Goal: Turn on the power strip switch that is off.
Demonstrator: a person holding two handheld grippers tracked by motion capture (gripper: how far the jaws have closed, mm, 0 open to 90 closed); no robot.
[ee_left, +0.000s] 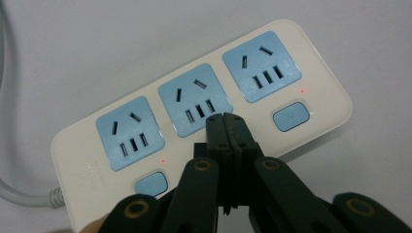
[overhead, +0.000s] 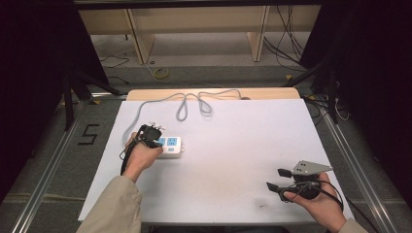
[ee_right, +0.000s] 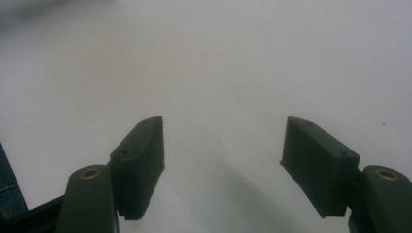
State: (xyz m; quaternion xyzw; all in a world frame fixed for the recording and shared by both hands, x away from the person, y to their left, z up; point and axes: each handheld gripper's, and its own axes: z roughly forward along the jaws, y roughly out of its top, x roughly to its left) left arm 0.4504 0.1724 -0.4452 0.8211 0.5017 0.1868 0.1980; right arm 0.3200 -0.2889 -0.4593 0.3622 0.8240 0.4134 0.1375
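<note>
From above, my left gripper (overhead: 156, 141) sits on the power strip (overhead: 171, 145) at the white table's (overhead: 228, 145) left side; my right gripper (overhead: 279, 179) rests near the right front corner. Along my left jaws, pressed together with nothing between, the tips meet the strip's (ee_left: 204, 111) middle, just below the centre socket (ee_left: 194, 99). My right gripper's (ee_right: 223, 160) jaws stand wide apart over the bare tabletop.
</note>
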